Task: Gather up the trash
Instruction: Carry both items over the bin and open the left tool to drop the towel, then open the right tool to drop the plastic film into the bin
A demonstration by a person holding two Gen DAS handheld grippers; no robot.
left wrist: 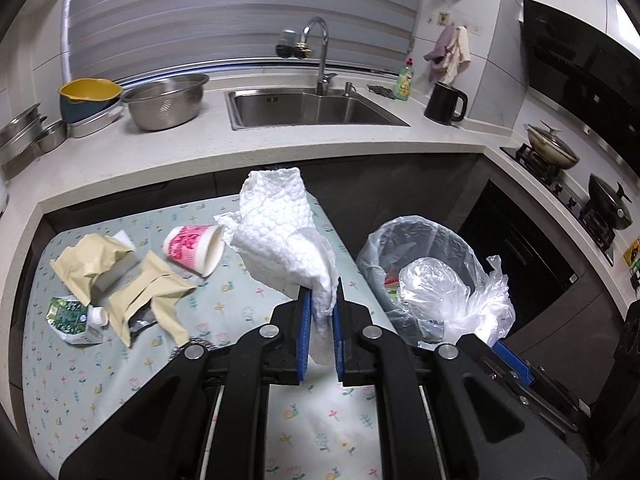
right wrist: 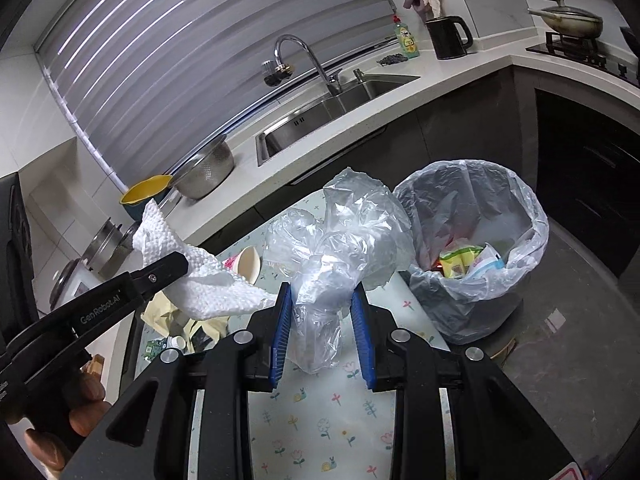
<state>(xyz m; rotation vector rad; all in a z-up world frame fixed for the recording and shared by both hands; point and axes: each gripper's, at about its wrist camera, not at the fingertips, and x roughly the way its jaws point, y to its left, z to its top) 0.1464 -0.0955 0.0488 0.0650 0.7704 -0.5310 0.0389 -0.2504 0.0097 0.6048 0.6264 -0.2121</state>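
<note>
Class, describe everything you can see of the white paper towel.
The paper towel is white, soft and embossed with small bumps, crumpled into a loose, twisted sheet. It hangs in the air above the flowered tablecloth, touching nothing else. The left gripper is shut on its lower end, and the rest stands up beyond the fingertips.

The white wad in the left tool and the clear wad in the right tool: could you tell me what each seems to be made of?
The white wad in the left tool looks like paper towel: matte, with an embossed dimple pattern, softly crumpled. The clear wad in the right tool looks like thin plastic film, probably a bag: see-through, glossy, sharply wrinkled.
</note>
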